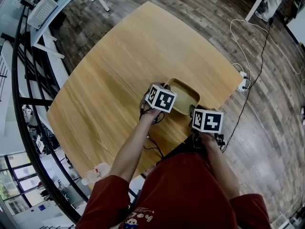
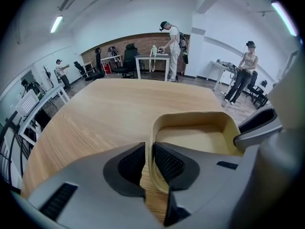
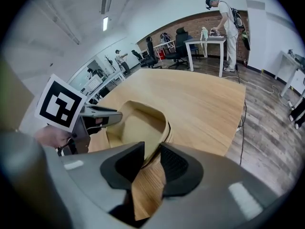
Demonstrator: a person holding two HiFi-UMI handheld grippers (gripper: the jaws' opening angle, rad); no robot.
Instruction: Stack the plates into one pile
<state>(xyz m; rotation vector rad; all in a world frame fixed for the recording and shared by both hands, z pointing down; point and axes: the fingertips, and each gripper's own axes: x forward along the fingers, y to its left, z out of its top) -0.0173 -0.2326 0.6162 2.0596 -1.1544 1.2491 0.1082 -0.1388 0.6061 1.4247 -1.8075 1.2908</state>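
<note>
release step, apparently: left gripper (image 2: 148, 148) and right gripper (image 3: 151, 148) open, rim of the plates (image 2: 195, 138) loose between fingers (image 2: 169, 165). next, lift clear without snagging.

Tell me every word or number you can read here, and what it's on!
Red shirt: white print, maybe "holo", too blurred to be sure.
Left cube and right cube: black-and-white square patterns, no words.
Bottle: label too small to read.

Open-plan office-lab workspace, folks!
White desks (image 2: 151, 57) and black office chairs (image 2: 129, 57) line a brick wall (image 2: 138, 38), strip lights (image 2: 56, 24) overhead, a power strip (image 1: 243, 83) on wood flooring (image 1: 274, 123).
</note>
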